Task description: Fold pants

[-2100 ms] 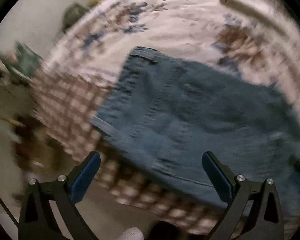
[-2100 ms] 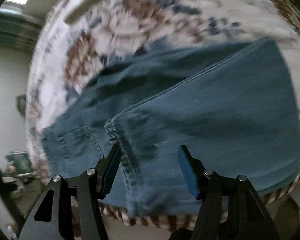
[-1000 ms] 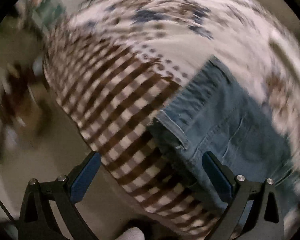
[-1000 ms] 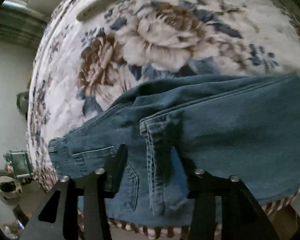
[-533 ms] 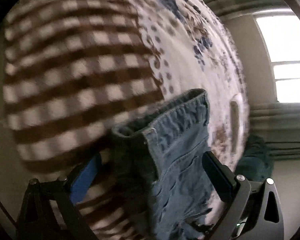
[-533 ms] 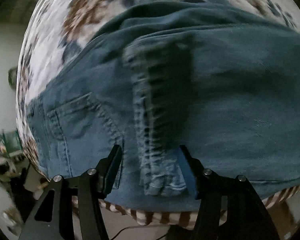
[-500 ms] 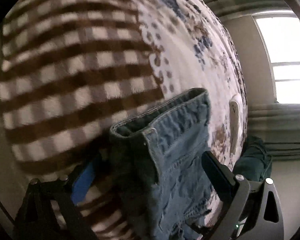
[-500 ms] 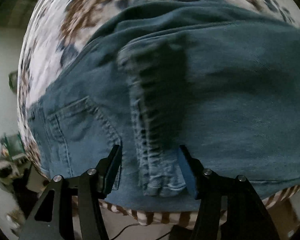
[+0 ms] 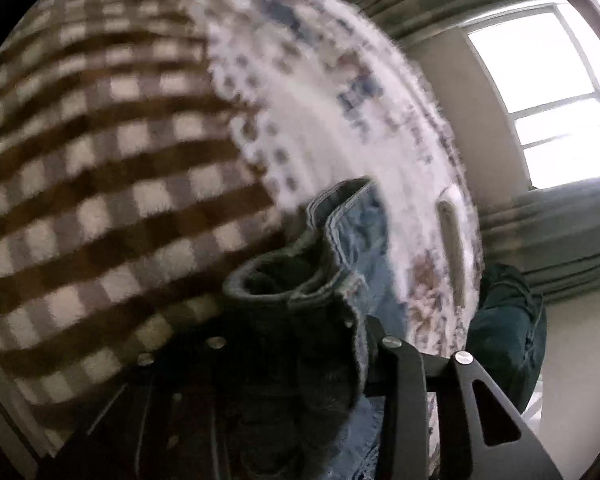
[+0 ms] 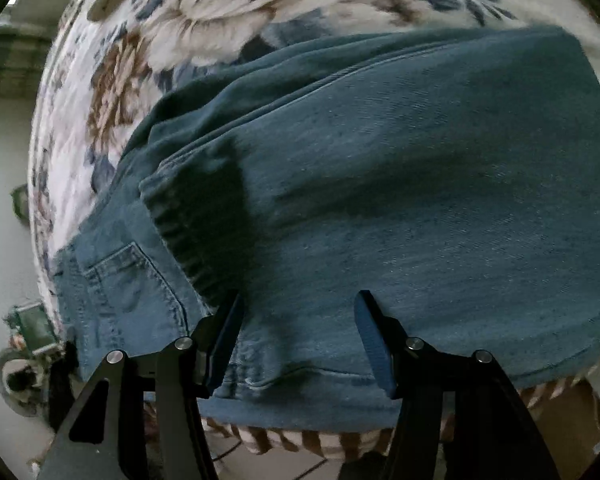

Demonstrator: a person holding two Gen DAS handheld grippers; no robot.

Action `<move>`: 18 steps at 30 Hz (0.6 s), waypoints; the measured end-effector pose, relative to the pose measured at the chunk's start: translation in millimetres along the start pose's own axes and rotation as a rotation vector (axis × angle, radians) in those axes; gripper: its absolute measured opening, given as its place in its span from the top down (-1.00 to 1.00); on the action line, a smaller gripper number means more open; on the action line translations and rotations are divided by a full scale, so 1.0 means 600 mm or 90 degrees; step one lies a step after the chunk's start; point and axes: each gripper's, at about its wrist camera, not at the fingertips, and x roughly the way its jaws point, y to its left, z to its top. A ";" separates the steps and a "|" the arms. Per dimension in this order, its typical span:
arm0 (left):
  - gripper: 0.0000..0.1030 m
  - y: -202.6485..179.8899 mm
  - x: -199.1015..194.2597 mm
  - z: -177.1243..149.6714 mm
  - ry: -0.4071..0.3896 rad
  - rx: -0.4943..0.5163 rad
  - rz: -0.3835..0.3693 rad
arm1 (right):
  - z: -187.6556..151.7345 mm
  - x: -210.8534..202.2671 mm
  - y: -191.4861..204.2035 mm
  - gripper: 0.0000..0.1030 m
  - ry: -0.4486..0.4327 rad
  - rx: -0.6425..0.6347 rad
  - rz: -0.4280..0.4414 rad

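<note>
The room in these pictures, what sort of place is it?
Most likely a bedroom at home. The jeans lie on a bed with a flowered blanket, and a window with curtains shows beyond.

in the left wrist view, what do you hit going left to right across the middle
checked blanket edge → bunched jeans waistband → floral bedspread → curtain
</note>
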 end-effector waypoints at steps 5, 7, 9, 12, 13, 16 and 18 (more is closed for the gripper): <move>0.20 0.013 0.035 0.016 -0.003 -0.028 -0.013 | -0.009 -0.024 -0.010 -0.16 -0.037 -0.017 0.002; 0.44 -0.013 0.022 0.007 -0.028 0.011 -0.025 | -0.013 -0.029 -0.017 -0.16 -0.047 -0.010 0.007; 0.46 -0.058 -0.003 -0.005 -0.053 0.065 -0.030 | -0.014 -0.044 -0.046 -0.16 -0.053 0.012 0.022; 0.47 -0.125 -0.036 -0.027 -0.068 0.138 -0.049 | -0.011 -0.064 -0.089 -0.16 -0.061 0.045 0.043; 0.47 -0.155 -0.046 -0.038 -0.066 0.166 -0.061 | -0.009 -0.072 -0.104 -0.16 -0.064 0.054 0.044; 0.48 -0.244 -0.068 -0.088 -0.052 0.241 -0.097 | -0.008 -0.099 -0.160 -0.16 -0.072 0.091 0.057; 0.48 -0.313 -0.079 -0.140 -0.035 0.292 -0.123 | -0.009 -0.122 -0.200 -0.16 -0.078 0.115 0.063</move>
